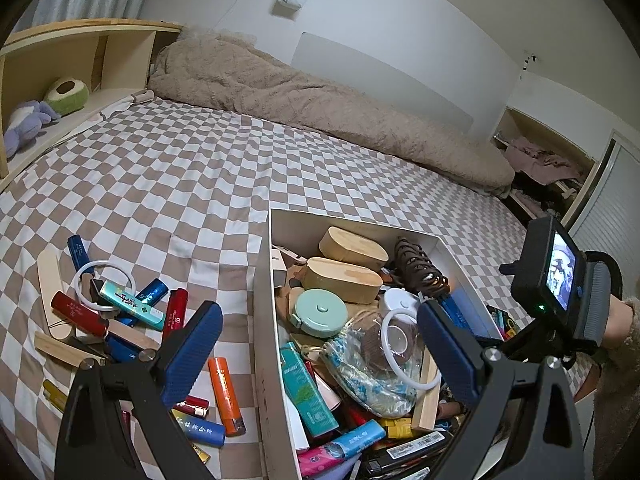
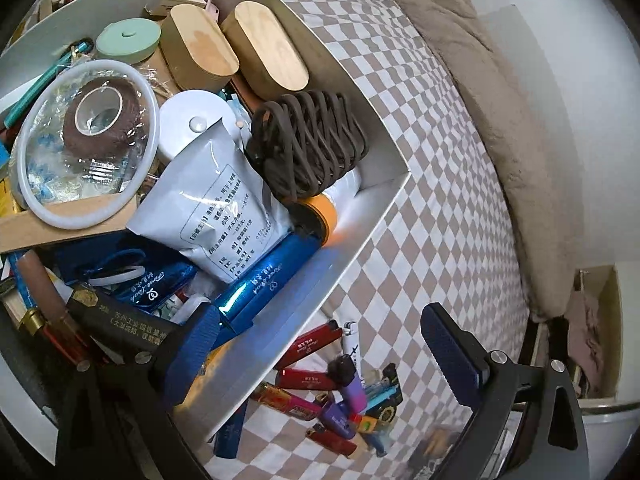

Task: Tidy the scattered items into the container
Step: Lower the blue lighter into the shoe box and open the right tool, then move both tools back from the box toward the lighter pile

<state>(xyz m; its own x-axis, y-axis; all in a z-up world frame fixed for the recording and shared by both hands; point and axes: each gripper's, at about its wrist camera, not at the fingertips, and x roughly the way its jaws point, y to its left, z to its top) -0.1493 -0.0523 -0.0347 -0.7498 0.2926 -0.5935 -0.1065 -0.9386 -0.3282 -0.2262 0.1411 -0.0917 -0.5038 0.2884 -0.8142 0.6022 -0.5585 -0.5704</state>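
Left wrist view, left to right: pale wooden shelf unit (image 1: 80,52) holding a green round plush toy (image 1: 66,96) and a purple plush toy (image 1: 24,124); brown-and-white checked bed cover (image 1: 180,184) with a loose heap of lighters (image 1: 132,312), wooden sticks and a white plastic ring (image 1: 105,286); orange lighter (image 1: 226,394) lying alone nearer the box. Left gripper (image 1: 318,360) wide open, nothing between its blue pads, straddling the near wall of the white rectangular cardboard box (image 1: 266,320). Inside the box: mint-green round case (image 1: 320,312), two oval wooden boxes (image 1: 346,264), brown wire-coil holder (image 1: 416,268), clear bag with a roll of brown tape (image 1: 384,344). Far right, right gripper's body with a small lit screen (image 1: 554,276), held by a hand (image 1: 618,320) in a fuzzy sleeve.

Right wrist view, left to right: same box (image 2: 360,216) packed full, silver printed pouch (image 2: 224,212) and shiny blue tube (image 2: 268,276) against its near wall. Right gripper (image 2: 324,348) open wide and empty, left pad inside the box, right pad over the bed, box wall between. Beyond the wall, a second pile of lighters (image 2: 336,404) on the checks, outside the container. Beige fleece blanket (image 2: 492,92) along the wall.
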